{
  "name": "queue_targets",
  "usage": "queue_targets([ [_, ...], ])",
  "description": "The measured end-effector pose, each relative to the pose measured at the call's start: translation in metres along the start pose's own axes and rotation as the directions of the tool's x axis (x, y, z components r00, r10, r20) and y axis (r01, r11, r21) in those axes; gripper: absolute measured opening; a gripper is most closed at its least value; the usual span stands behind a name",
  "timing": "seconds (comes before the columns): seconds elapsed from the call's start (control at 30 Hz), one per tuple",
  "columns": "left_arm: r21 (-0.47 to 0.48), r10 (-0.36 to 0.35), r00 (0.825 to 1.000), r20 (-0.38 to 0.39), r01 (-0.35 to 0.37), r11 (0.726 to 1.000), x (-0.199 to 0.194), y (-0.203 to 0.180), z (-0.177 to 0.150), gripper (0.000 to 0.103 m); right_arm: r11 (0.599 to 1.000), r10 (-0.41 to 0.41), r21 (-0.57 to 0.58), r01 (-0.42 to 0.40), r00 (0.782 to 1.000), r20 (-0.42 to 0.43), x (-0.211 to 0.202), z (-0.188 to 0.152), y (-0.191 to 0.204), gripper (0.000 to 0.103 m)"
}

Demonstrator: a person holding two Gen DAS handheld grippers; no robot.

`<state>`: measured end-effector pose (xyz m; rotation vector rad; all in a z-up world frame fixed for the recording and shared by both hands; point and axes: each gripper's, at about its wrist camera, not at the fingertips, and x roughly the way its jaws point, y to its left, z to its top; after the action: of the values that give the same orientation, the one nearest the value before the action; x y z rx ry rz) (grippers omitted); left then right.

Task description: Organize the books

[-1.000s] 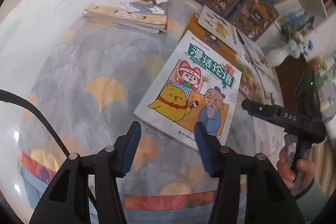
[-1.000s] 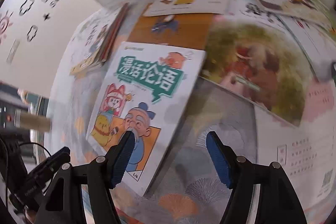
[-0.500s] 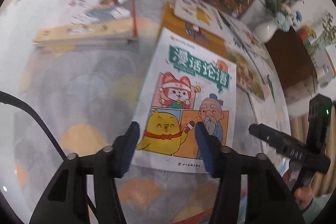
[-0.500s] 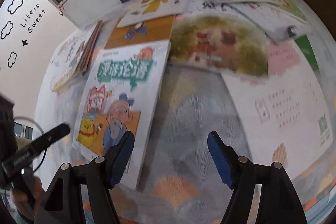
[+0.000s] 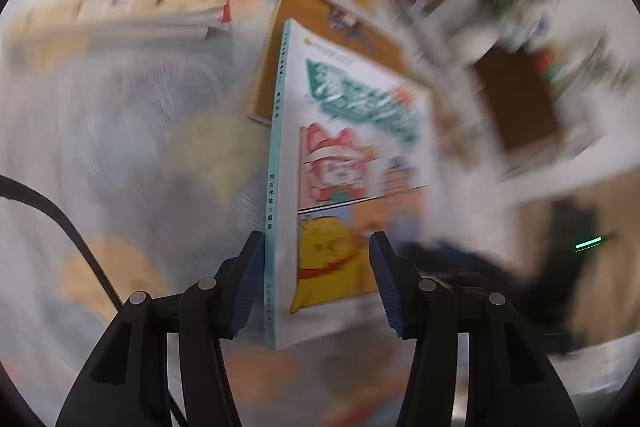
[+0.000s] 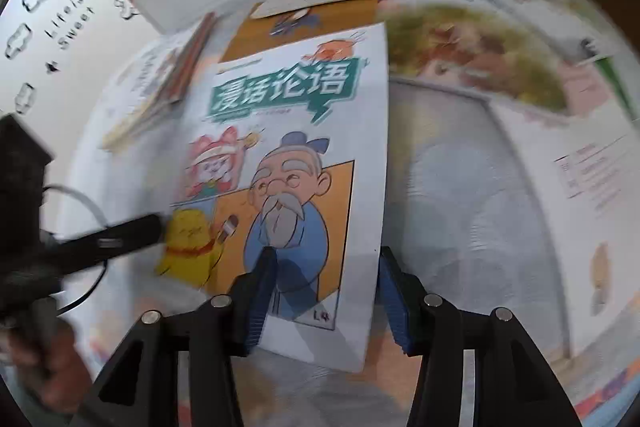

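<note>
**benchwatcher:** Patterned cloth all over the bench (image 6: 460, 195), books scattered everywhere on it, dark boxed sets leaning up at the far edge. The one in play is the comic book (image 6: 296, 155) with the green title banner and the bearded old guy on the cover. It's near the front edge, partly overlapping an orange book (image 6: 304, 23) behind it, with a finished stack (image 5: 120, 7) over toward the far left corner.

**pagejam:** How's it gonna handle though? Looks like a thin paperback to me.

**benchwatcher:** Yeah, I'd guess light and floppy, glossy cover so probably a bit slick. Pinch one corner and it'll likely droop. The spine side is the stiffest part, so that's where I'd grab.

**pagejam:** And the grippers?

**benchwatcher:** Left gripper (image 5: 316, 283) is about half spread, straddling the spine at the book's near corner. In the left wrist view the spine edge looks tipped up off the cloth and sits right against the left pad, but the other pad is well clear of the cover, so it isn't pinching anything. That view is super blurry, mind.

**pagejam:** Right one?

**benchwatcher:** Right gripper (image 6: 324, 291) is over the opposite near corner with its jaws closing. The page edge sits between them, one pad over the cover art, the other just outside the edge. Can't see either pad actually pressing yet, so I'd call it not gripped
</note>
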<state>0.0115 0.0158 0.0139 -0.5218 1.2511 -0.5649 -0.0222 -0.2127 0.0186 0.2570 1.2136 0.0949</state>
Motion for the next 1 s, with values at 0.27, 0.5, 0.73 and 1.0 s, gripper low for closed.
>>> queue_targets([
  [0.27,0.007,0.005,0.999,0.052,-0.005,1.0,-0.007,-0.009,-0.018,0.022,0.975,0.153,0.159,-0.156,0.988,0.028,-0.006,-0.004,-0.031,0.049],
  [0.5,-0.025,0.034,0.999,0.011,-0.034,0.999,0.004,-0.003,-0.029,0.009,0.979,0.14,0.149,-0.143,0.99,0.029,-0.008,-0.007,-0.027,0.051],
  [0.73,-0.131,-0.138,0.99,0.033,0.141,0.981,-0.002,-0.012,-0.008,0.009,0.92,0.267,0.3,-0.251,0.963,-0.014,-0.005,0.001,-0.043,0.052],
  [1.0,-0.276,-0.316,0.948,-0.019,0.299,0.913,0.015,-0.015,0.015,0.009,0.717,0.553,0.497,-0.489,0.833,0.022,-0.007,-0.021,-0.086,0.064],
])
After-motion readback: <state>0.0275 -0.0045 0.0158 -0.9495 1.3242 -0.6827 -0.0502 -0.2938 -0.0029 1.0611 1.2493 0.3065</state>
